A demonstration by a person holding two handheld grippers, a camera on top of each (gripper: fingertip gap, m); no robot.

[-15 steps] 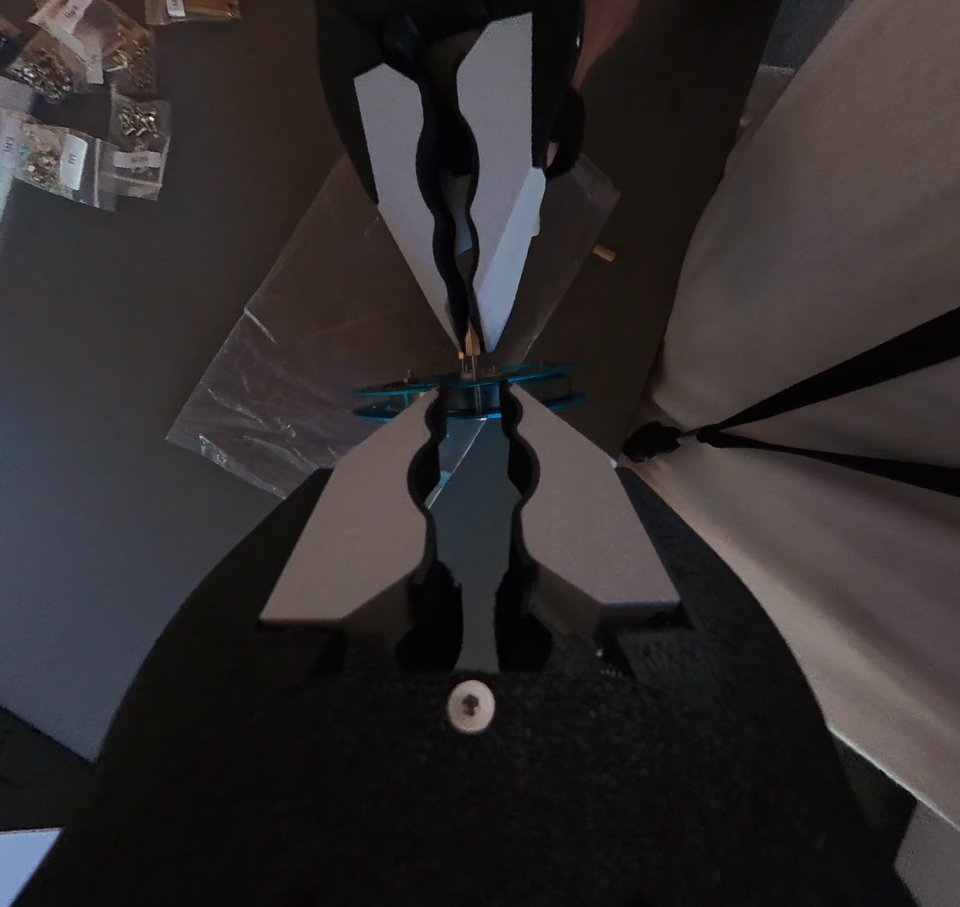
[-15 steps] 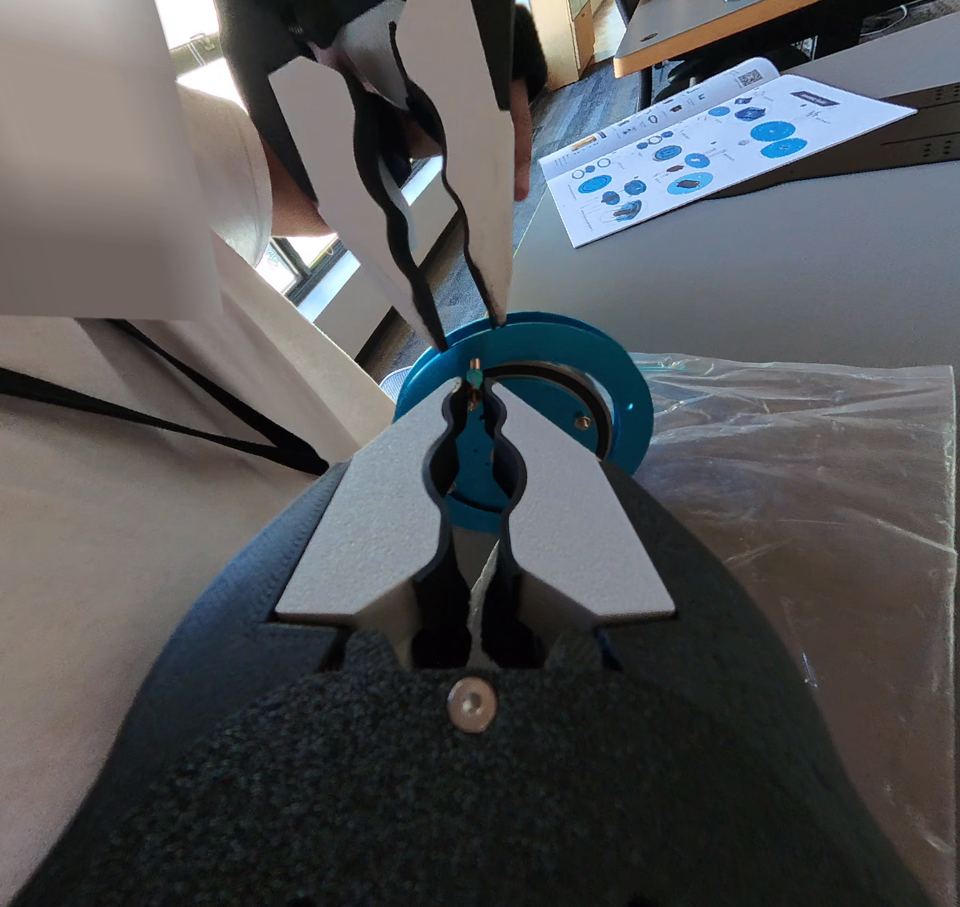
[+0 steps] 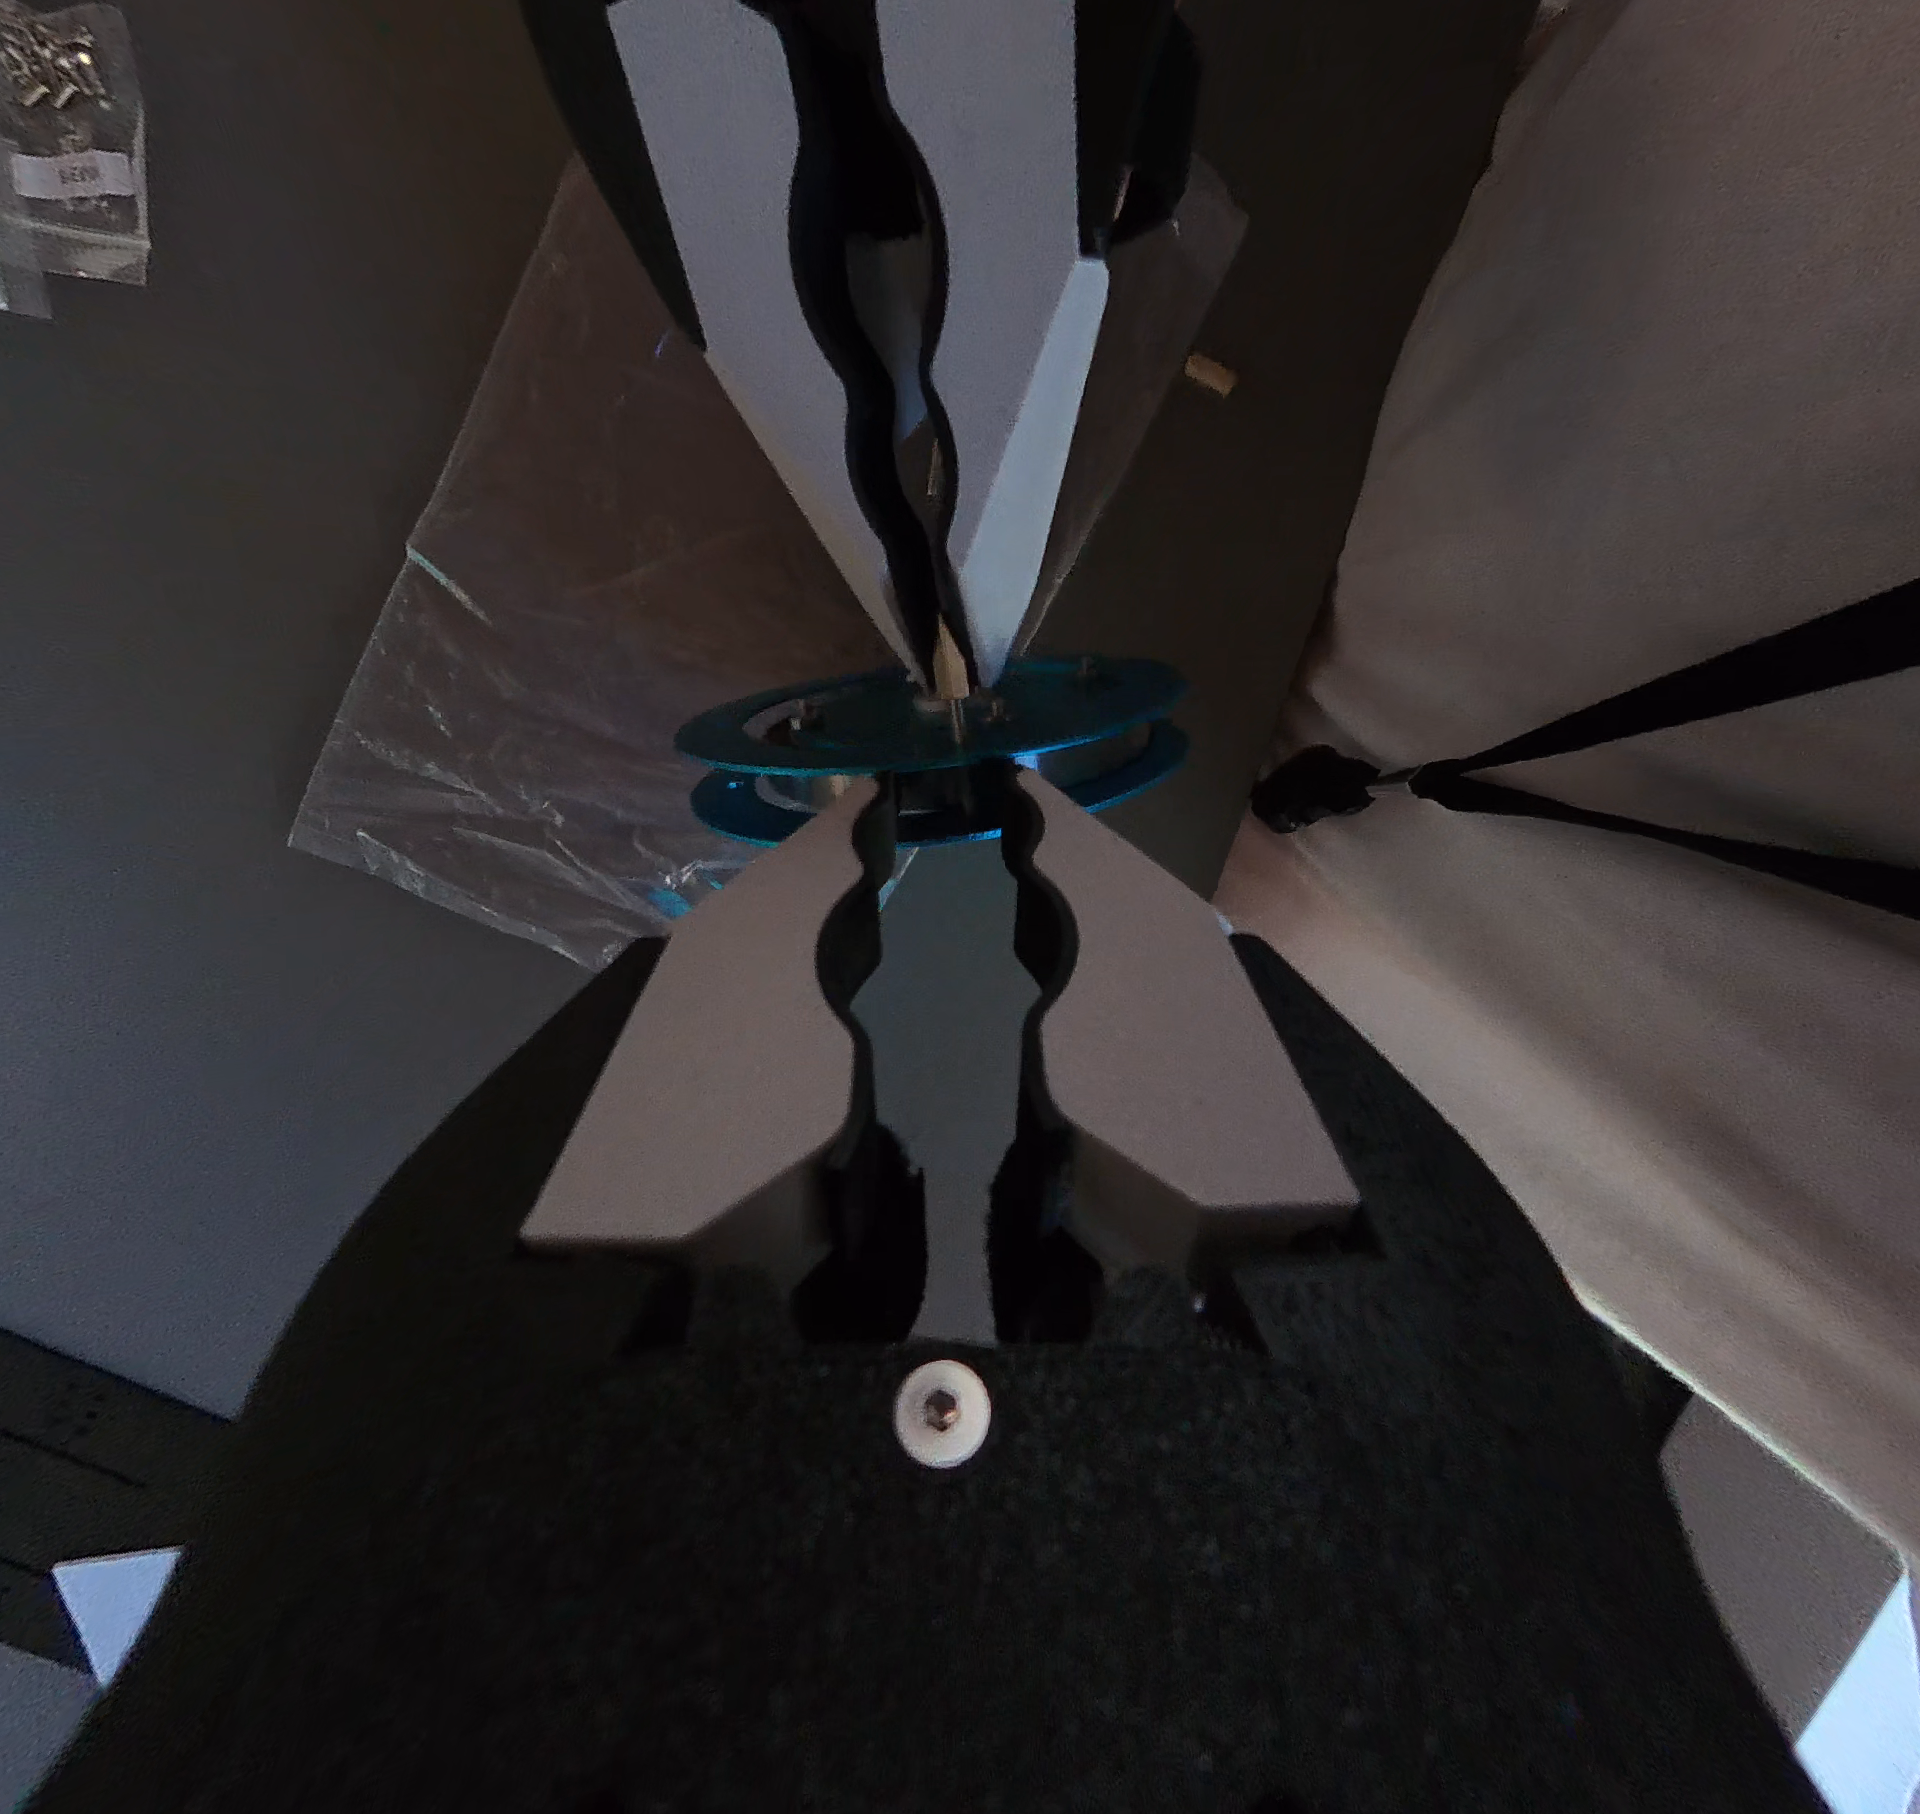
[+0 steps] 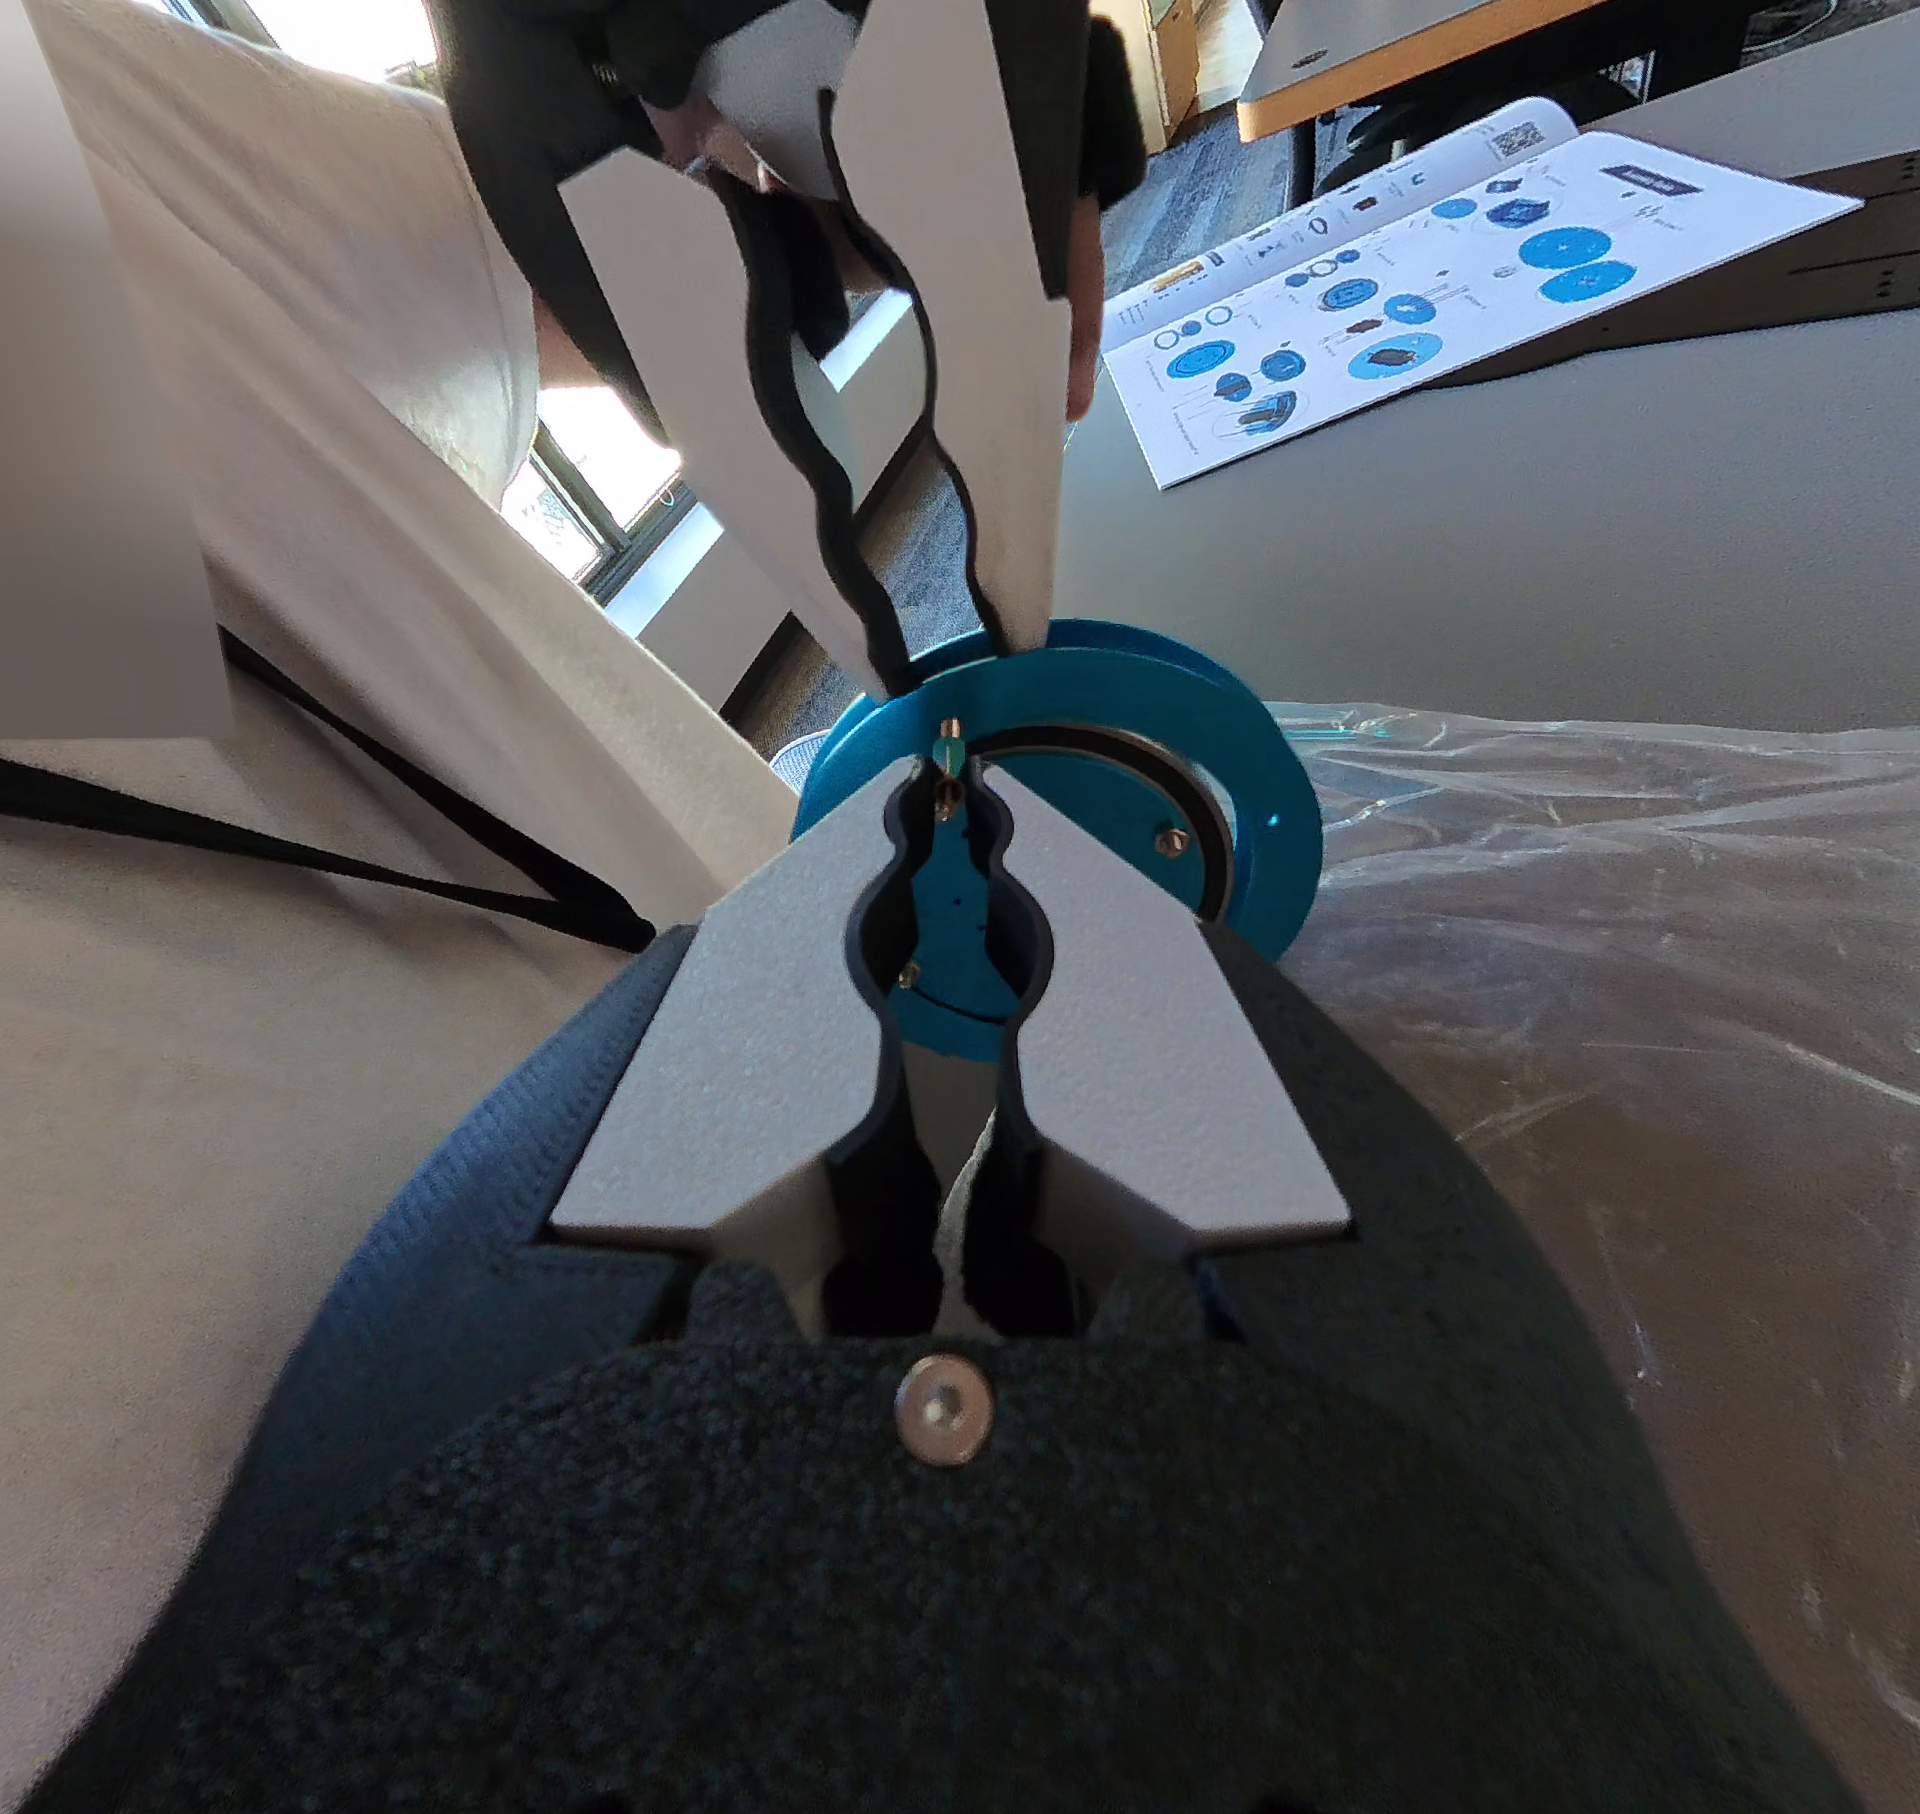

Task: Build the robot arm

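Note:
A blue assembly of two round discs [image 3: 831, 736] on a dark hub is held in the air, and it also shows in the right wrist view [image 4: 1262, 756]. My left gripper [image 3: 940, 793] is shut on its near edge; in the right wrist view it [image 4: 951, 663] comes down from above onto the rim. My right gripper [image 4: 945, 772] is shut on a small brass standoff [image 4: 947, 796] and holds it against the top disc, near other brass posts. In the left wrist view the right gripper [image 3: 948, 668] points down onto the disc with the standoff [image 3: 950, 661] at its tips.
A clear plastic bag [image 3: 582, 684] lies on the grey table under the assembly. Small bags of screws [image 3: 68, 133] lie at the far left. A loose brass standoff [image 3: 1210, 374] lies past the bag. A printed sheet [image 4: 1455, 289] lies farther back. A person's beige clothing [image 3: 1610, 414] is close by. Both grippers' tips are close together, under 4 cm apart.
The two grippers have come closer together. The blue assembly has tilted, so its top face shows more in the left wrist view. The standoff stays at the top disc.

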